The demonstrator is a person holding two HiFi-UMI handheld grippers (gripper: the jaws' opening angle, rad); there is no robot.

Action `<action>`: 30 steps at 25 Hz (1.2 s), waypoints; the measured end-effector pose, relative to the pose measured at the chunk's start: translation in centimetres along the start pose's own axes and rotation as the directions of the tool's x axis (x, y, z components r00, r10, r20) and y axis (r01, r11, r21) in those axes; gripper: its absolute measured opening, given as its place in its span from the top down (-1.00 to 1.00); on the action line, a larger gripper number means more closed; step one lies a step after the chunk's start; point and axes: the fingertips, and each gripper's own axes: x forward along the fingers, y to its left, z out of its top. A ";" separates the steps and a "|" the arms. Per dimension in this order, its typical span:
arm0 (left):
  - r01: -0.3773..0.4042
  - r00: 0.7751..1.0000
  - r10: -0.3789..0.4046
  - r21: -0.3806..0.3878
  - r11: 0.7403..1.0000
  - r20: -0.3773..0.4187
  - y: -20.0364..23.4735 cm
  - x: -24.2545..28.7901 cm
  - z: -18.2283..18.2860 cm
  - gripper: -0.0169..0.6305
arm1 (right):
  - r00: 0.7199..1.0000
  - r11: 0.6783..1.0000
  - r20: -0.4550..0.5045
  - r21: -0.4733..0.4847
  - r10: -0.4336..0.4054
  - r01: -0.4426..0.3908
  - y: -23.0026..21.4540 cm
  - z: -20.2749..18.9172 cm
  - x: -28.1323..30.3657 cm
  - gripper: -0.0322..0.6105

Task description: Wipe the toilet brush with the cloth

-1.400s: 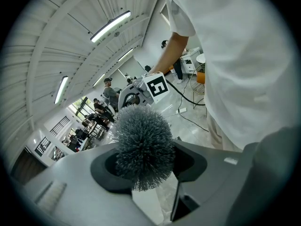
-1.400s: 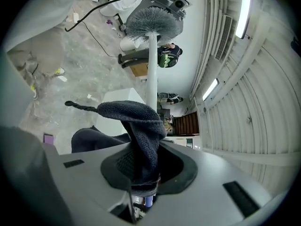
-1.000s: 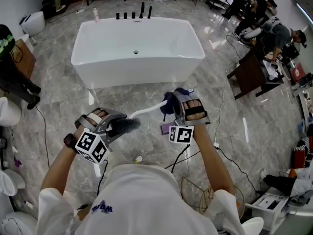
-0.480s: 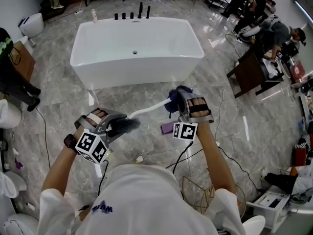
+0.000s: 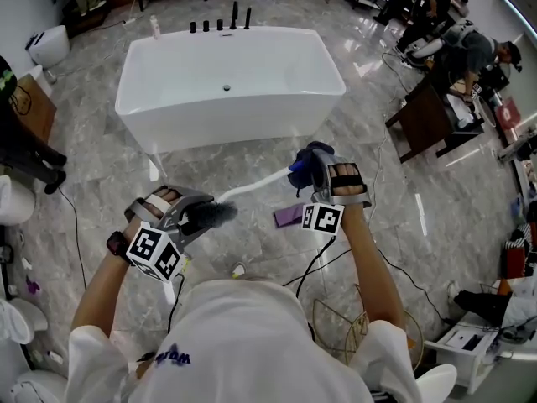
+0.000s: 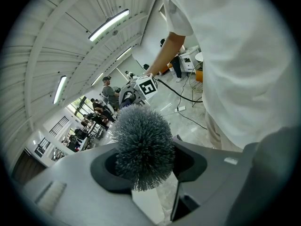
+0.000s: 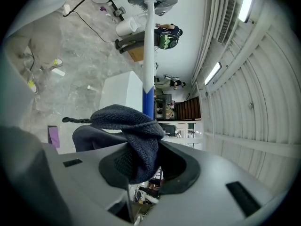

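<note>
On the left, the left gripper (image 5: 193,217) has its fingers (image 6: 195,163) shut almost all the way on the fuzzy grey head of the toilet brush (image 5: 252,188). The brush is up in the air in front of the person, over the floor and on the near side of the big white bathtub (image 5: 226,82).

The brush lies almost flat. Its long white stick runs from the fuzzy head on the left to its blue end on the right, which points a little toward the far bathtub.

On the right, the right gripper (image 5: 319,175) has its fingers (image 7: 188,169) pinched on the dark blue cloth (image 5: 304,164). The cloth hangs against the blue end of the stick.

To wipe well, I think the left side should stay very steady. The right side should hug the cloth round the stick and rub slowly along it, without sliding off the tip.
</note>
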 end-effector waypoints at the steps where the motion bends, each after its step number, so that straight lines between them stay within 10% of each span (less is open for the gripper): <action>1: 0.000 1.000 0.000 0.000 1.000 0.000 0.0 0.0 0.0 0.27 | 1.000 1.000 -0.006 0.001 -0.001 0.001 0.0 -0.3 0.0 0.56; 25: -0.019 1.000 0.019 -0.004 1.000 0.007 0.1 -0.3 0.2 0.28 | 0.992 0.998 -0.123 0.049 -0.034 0.040 -1.5 -4.9 0.0 0.63; 30: -0.030 1.000 0.030 -0.033 0.999 -0.008 0.1 -0.2 -0.4 0.28 | 0.985 0.978 -0.165 0.195 -0.043 0.075 -2.2 -7.1 -0.2 0.76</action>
